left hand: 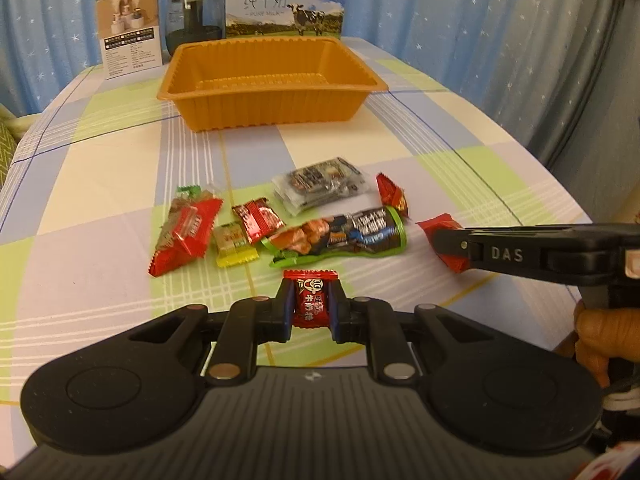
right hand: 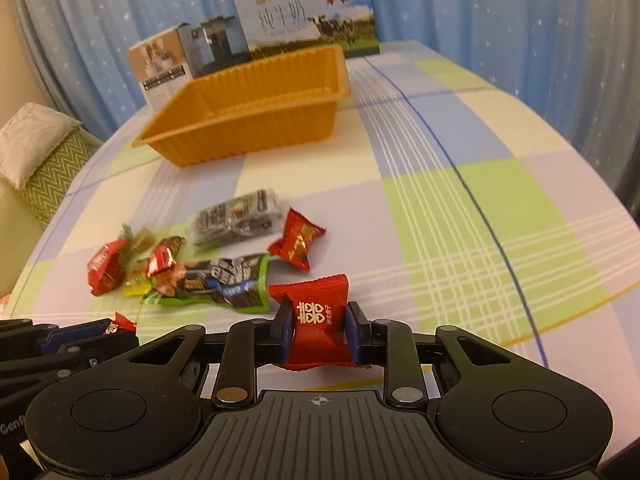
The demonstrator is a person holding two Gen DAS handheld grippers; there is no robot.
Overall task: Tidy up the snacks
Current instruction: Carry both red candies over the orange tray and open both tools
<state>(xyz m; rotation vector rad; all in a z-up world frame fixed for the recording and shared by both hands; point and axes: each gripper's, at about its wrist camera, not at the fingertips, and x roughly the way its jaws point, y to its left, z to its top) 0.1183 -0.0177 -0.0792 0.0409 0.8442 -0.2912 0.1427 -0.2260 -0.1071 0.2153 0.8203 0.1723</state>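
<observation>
My left gripper [left hand: 311, 294] is shut on a small red candy [left hand: 310, 300], held just above the checked tablecloth. Beside it, my right gripper [right hand: 317, 322] is shut on a red packet with white signs [right hand: 314, 316]; the left wrist view shows that gripper [left hand: 448, 246] reaching in from the right. Ahead lies a loose pile: a long green packet [left hand: 340, 236], grey packets [left hand: 320, 184], a red twist candy [left hand: 394, 196], and several red and yellow sweets [left hand: 188, 232]. Behind them stands an orange tray [left hand: 272, 110] with nothing visible in it.
A milk carton [left hand: 284, 4], a dark glass jar [left hand: 194, 16] and a white box [left hand: 130, 30] stand behind the tray, before a blue curtain. A person's hand [left hand: 600, 332] grips the right tool. A cushioned seat [right hand: 36, 148] lies past the table's left edge.
</observation>
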